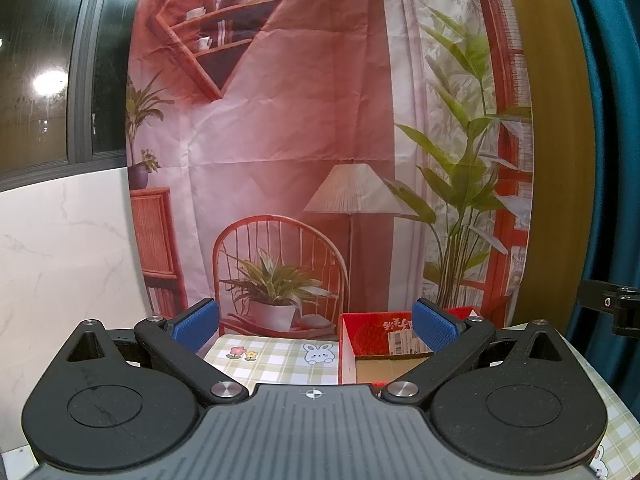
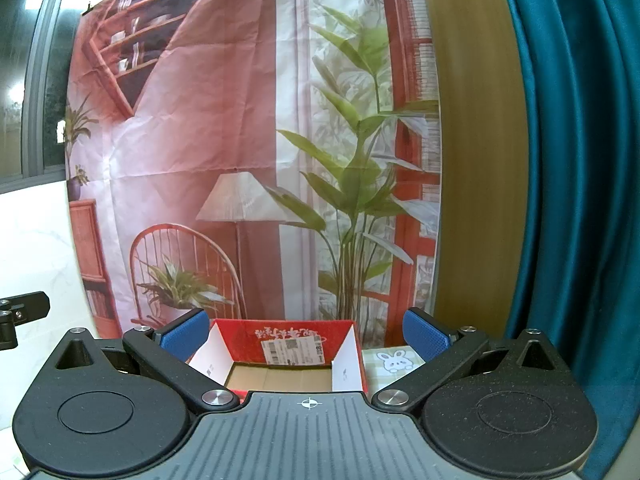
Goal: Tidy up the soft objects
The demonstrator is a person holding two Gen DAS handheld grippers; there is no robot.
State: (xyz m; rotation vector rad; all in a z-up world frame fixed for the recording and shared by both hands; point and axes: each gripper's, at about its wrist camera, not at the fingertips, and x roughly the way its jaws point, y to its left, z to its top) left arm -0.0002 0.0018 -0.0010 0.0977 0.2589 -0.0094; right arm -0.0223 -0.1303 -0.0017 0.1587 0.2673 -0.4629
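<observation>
the left gripper (image 1: 316, 326) stands wide open with nothing between its blue pads (image 1: 197, 326). ahead of its right finger sits the box (image 1: 368, 354), red outside and open on top (a paper label stuck on its inner far wall), resting on the checked tablecloth (image 1: 276, 360). the right gripper (image 2: 306, 334) is also spread fully and empty, with the box (image 2: 280, 354) straight ahead between its fingers. no soft things show in either view. a printed backdrop (image 2: 200, 120) hangs behind the box.
</observation>
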